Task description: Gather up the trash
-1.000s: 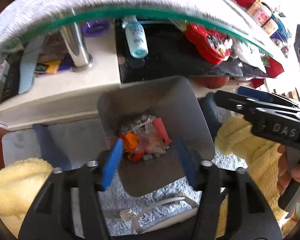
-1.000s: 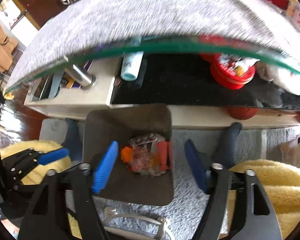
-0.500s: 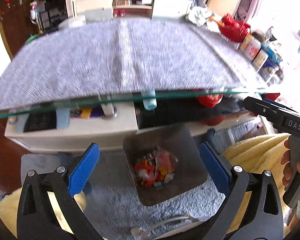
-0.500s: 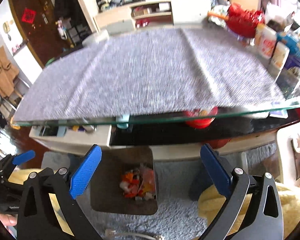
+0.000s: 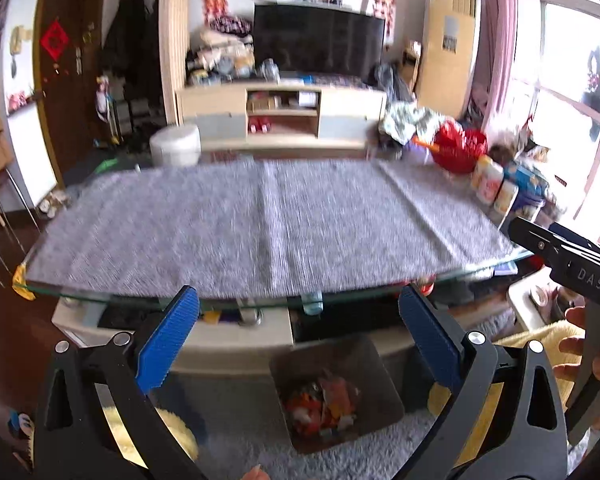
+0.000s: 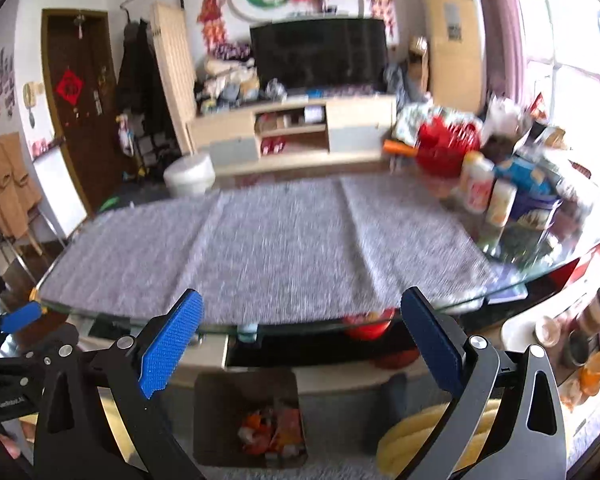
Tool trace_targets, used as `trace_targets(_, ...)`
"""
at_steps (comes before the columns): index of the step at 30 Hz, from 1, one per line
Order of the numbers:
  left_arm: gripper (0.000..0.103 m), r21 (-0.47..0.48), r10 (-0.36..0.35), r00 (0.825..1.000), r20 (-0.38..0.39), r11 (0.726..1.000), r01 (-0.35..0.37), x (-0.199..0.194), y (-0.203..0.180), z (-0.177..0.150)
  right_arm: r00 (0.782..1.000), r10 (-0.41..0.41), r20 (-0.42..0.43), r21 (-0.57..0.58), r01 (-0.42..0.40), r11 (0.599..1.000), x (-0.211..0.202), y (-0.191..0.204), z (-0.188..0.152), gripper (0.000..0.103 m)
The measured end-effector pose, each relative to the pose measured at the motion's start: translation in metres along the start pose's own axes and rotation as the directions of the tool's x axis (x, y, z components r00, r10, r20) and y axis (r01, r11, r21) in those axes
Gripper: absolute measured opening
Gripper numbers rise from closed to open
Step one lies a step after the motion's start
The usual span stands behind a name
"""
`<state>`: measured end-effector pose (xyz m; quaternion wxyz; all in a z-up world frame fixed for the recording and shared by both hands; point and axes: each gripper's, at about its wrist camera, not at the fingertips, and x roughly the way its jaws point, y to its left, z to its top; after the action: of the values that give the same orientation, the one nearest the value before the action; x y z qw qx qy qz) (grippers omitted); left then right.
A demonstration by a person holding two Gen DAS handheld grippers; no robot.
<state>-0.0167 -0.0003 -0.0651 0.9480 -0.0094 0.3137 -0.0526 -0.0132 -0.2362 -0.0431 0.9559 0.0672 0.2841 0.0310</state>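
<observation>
1. A grey cloth (image 5: 268,216) covers the glass table (image 6: 500,294).
2. The trash bin (image 5: 374,372) stands on the floor below, holding wrappers (image 5: 324,400).
3. Left gripper (image 5: 298,344) and right gripper (image 6: 300,342) are spread wide, empty, above the bin.

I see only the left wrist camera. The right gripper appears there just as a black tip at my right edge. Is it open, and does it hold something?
Observer: In the right wrist view the right gripper is wide open, and nothing is between its blue pads.
Operator: Thank you. What stands to the right of the glass table, beyond my picture's edge?
Observer: A small white side table is there. On it stands a tall jar with a dark lid, which your view cuts off.
</observation>
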Motion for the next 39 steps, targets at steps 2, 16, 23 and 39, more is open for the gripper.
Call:
trace_targets(2, 0.095, -0.001, -0.009, 1.0, 0.026, 1.0, 0.009, -0.012, -0.002, 0.006, 0.999, -0.003, 0.034, 0.015, 0.002, 1.0, -0.012, -0.002, 0.005, 0.1)
trace_targets(16, 0.095, -0.004, 0.054, 0.988, 0.144, 0.999, -0.054, -0.048, -0.006, 0.016, 0.991, -0.043, 0.123, 0.041, 0.038, 0.998, -0.047, 0.002, 0.01, 0.1)
trace_targets(23, 0.095, -0.003, 0.052, 0.988, 0.142, 0.999, -0.052, -0.047, -0.006, 0.013, 0.992, -0.038, 0.122, 0.035, 0.034, 0.999, -0.048, 0.009, 0.007, 0.1)
trace_targets(39, 0.095, -0.008, 0.029, 0.99, 0.138, 1.0, -0.028, -0.043, 0.0, 0.01, 0.993, -0.06, 0.105, 0.018, 0.058, 0.998, -0.041, 0.016, 0.006, 0.1)
